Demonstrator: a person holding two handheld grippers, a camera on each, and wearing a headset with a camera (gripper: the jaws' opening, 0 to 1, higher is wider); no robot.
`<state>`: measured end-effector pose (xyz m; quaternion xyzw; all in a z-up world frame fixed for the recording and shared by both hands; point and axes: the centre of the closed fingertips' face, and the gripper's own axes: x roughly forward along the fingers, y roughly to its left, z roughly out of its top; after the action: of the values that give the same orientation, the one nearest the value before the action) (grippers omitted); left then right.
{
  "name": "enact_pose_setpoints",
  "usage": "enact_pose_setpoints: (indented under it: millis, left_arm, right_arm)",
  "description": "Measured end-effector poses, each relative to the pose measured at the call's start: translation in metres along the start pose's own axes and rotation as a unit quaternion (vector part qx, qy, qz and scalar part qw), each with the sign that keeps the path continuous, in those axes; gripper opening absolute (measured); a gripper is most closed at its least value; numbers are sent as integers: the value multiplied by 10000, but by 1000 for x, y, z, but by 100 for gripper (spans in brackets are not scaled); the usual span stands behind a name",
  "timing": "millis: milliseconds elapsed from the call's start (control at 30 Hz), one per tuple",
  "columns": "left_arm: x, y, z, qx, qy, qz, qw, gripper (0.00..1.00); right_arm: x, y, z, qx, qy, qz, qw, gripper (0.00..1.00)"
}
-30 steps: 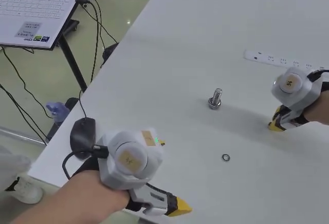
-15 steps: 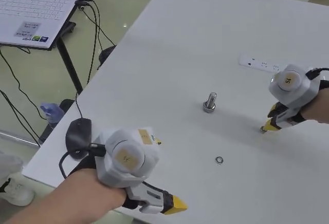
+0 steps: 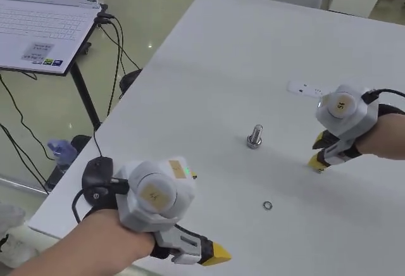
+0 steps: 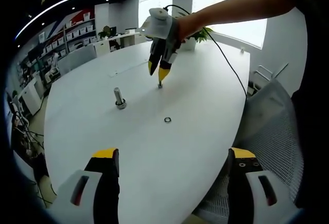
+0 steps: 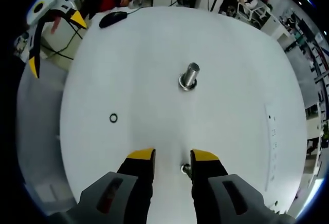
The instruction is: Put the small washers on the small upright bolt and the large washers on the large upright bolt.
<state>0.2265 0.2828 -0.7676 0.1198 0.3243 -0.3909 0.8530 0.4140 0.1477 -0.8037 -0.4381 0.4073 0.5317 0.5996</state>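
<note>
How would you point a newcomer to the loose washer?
On the white table, find the upright bolt near the middle. The washer lies flat on the side nearer the person. Unlike the tall bolt, it is a thin small ring with bare table around it.

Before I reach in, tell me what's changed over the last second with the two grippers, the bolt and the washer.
The right gripper has moved a little toward the upright bolt. Its tips are low beside a small metal piece, which lies against one jaw and is not gripped. The left gripper, the bolt and the loose washer kept their places. Nothing was picked up or let go.
</note>
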Motion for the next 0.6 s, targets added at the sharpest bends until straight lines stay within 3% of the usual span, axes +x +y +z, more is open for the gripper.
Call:
enact_pose_setpoints:
  millis: [333,600]
  left_arm:
    - [-3,-5,1,-21,-76,-12,10000,87]
    - [-2,-8,3,8,-109,-9,9999,87]
  right_arm:
    - [3,28,19,-8,-166,163,9997,30]
    - [4,48,34,-232,-208,225,9993,30]
